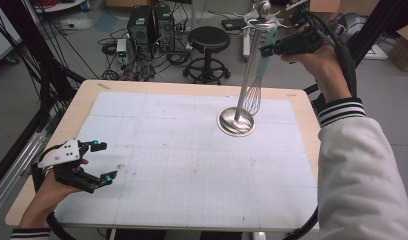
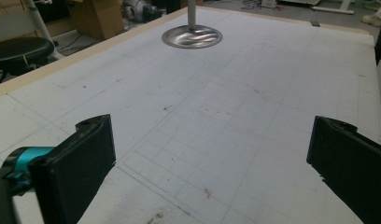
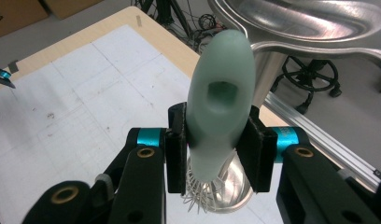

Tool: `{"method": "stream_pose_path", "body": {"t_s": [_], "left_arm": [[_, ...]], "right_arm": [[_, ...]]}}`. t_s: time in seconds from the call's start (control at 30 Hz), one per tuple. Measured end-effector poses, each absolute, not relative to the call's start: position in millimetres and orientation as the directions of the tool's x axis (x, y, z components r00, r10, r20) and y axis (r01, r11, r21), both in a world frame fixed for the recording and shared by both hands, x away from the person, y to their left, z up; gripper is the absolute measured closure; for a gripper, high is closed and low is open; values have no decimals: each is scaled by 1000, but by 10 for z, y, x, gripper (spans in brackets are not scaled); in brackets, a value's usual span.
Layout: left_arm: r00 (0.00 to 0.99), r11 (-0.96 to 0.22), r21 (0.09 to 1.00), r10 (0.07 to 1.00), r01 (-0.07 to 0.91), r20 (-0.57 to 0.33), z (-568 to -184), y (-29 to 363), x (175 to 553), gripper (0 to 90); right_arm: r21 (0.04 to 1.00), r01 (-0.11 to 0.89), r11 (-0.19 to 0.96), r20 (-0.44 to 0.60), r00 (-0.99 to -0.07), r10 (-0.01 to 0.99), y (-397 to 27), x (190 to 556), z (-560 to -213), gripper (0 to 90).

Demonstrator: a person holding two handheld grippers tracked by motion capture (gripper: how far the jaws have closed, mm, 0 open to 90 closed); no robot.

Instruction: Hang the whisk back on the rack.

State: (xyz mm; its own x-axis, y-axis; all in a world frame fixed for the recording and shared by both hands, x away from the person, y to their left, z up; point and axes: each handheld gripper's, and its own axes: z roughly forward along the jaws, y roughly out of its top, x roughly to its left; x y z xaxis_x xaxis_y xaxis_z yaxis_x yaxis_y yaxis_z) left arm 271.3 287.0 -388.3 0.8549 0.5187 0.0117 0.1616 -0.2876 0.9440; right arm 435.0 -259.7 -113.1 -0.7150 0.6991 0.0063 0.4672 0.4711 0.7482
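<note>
Right gripper (image 3: 216, 154) jaws clamped on whisk (image 3: 220, 107) handle, upper right, beside stand (image 1: 237, 122) hooks. Left gripper (image 1: 103, 162) jaws apart, lower left. Risk: handle's hole misses hook; a knock tips the stand.

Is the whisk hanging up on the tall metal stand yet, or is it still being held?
Still held. The right gripper is shut on the whisk by its pale green handle, up by the arms at the top of the metal stand. The handle's hole is not over an arm yet, so hooking it on seems to be left. The left gripper is open above the mat, holding nothing.
</note>
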Motion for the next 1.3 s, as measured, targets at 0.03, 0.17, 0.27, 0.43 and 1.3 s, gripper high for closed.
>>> {"method": "stream_pose_path", "body": {"t_s": [0.03, 0.17, 0.27, 0.43, 1.3], "left_arm": [[855, -287, 944, 519, 161, 12, -3883, 2870, 2713, 17], [853, -288, 944, 521, 163, 12, -3884, 2870, 2714, 17], [855, -287, 944, 518, 161, 12, -3883, 2868, 2714, 17], [854, -289, 944, 520, 162, 12, -3882, 2869, 2712, 17], [846, -290, 943, 533, 161, 20, -3884, 2871, 2711, 17]], "right_arm": [[747, 471, 470, 8, -712, 702, -2601, 4353, -1131, 663], [743, 484, 462, 15, -702, 712, -2617, 4364, -1138, 664], [745, 483, 460, 15, -701, 713, -2626, 4375, -1140, 664], [746, 482, 459, 14, -701, 713, -2621, 4396, -1147, 663], [781, 443, 441, -7, -699, 715, -2652, 4374, -1405, 481]]}}
